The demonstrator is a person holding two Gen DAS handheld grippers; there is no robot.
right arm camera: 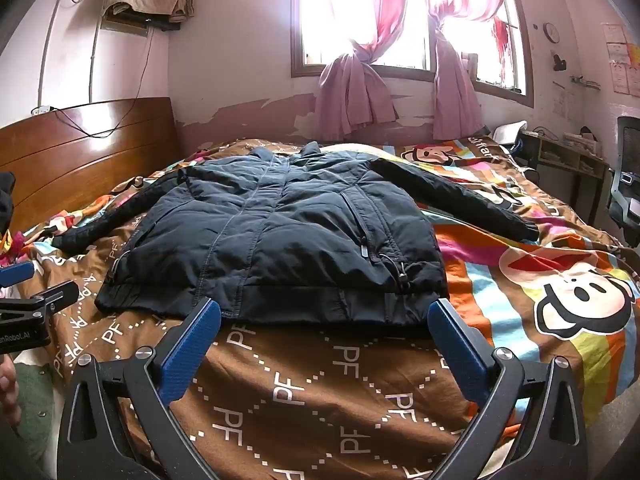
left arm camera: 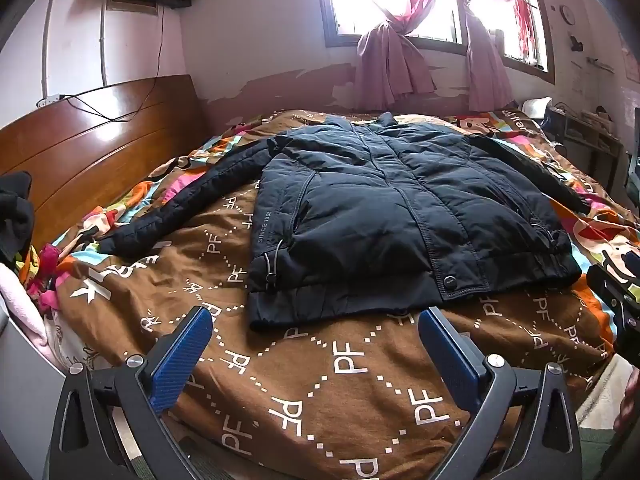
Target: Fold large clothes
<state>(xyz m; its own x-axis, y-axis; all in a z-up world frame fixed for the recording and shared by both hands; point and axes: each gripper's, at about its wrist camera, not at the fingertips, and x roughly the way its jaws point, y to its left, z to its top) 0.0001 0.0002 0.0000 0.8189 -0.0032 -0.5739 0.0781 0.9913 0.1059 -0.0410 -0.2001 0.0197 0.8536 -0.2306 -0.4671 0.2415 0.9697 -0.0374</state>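
On bedspread (left arm camera: 320,392), jacket (left arm camera: 400,208) flat, sleeves spread

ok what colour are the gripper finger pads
Blue, on both grippers; the left gripper pads show it best in the left wrist view.

This is a lived-in home bedroom. A bed (left arm camera: 320,380) fills most of the room, spread with a brown quilt printed with "PF" letters and cartoon monkey faces, and backed by a polished wooden headboard (left arm camera: 100,140). Behind it, pink curtains (right arm camera: 352,92) are knotted at a bright window (right arm camera: 360,12), above a pink wall with peeling paint. A round clock (right arm camera: 552,33) and paper sheets hang on the right wall, near a cluttered desk (right arm camera: 568,160) and an office chair (right arm camera: 628,184).
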